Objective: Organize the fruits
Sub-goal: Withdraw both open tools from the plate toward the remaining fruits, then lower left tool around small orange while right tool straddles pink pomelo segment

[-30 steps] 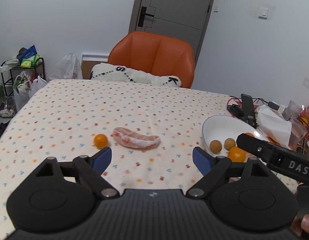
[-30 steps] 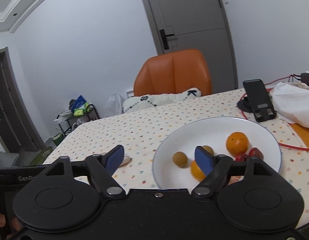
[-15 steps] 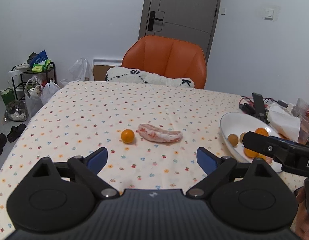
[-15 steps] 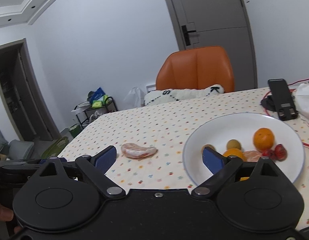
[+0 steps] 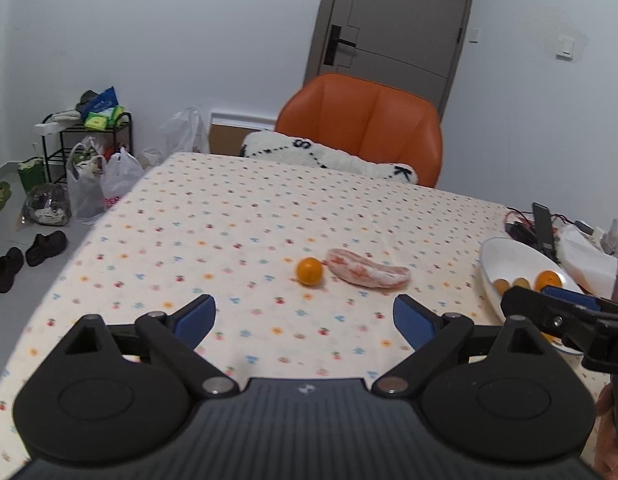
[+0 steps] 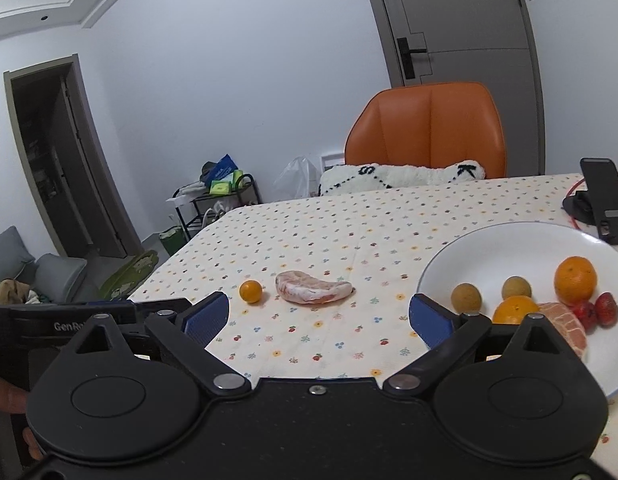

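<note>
So both grippers are empty rn, hanging above the near edge of the table w/ the dotted cream tablecloth (image 6: 349, 232). Left gripper (image 5: 305, 316) has its blue-padded jaws spread wide, nothing btwn them. Right gripper (image 6: 319, 314) same deal, wide apart and holding nothing.

Looks like the in-between step to me: two fruits not yet sorted, and one of them needs picking next. The small round orange citrus (image 5: 309, 271) sits mid-table, and just beside it, maybe touching (can't tell), is the peeled pinkish crescent-shaped pomelo segment (image 5: 367, 272). Both are well apart from the plate.

Next move imo: bring one gripper fwd and down over either fruit, jaws straddling it, then close gently. The little citrus is round so it could roll off the pads if the squeeze is off-centre. The segment looks soft, so go light, prob across its short width.

Container: the wide white round plate (image 6: 509, 240) on the right side of the table. In it: two small brownish-yellow round fruits (image 6: 465, 298), two bigger oranges (image 6: 575, 280), a peeled citrus segment (image 6: 565, 322) partly hidden behind the right gripper, and a couple of red strawberries (image 6: 595, 312). Plenty of bare plate toward the back.
</note>
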Motion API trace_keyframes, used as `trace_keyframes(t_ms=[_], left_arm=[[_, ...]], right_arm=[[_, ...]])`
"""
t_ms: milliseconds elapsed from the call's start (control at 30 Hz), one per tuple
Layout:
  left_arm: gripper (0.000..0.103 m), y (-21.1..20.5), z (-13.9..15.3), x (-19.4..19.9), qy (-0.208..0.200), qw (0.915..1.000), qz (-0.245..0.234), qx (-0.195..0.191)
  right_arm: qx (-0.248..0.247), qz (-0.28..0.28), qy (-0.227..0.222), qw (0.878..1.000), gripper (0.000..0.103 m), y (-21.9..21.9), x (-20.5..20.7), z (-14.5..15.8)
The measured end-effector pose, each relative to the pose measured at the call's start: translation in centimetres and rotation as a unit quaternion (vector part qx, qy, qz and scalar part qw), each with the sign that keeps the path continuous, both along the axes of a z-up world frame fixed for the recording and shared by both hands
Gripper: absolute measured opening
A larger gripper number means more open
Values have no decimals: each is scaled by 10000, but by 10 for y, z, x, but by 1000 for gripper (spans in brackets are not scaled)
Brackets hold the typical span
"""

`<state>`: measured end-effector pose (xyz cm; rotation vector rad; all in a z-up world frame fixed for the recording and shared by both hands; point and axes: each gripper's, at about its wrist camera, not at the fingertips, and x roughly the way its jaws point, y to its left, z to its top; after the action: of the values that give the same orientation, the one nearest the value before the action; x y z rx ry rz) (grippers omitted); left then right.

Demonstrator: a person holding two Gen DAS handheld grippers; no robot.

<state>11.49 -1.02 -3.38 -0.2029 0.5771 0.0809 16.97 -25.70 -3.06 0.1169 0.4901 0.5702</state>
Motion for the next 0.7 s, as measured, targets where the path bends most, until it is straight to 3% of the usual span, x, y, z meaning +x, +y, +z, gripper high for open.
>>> trace_keyframes(t_ms=[300,467,700], left_arm=[[92,18,0,10,46,9999,82,93],[92,22,2,20,92,9998,19,148],[82,21,-1,42,305,9994,-131,42]], right_arm=[[-149,165,61,9997,96,18,19,-2],[-259,285,198,9991,89,31,32,-5],[-297,341,362,9983,86,45,52,-8]])
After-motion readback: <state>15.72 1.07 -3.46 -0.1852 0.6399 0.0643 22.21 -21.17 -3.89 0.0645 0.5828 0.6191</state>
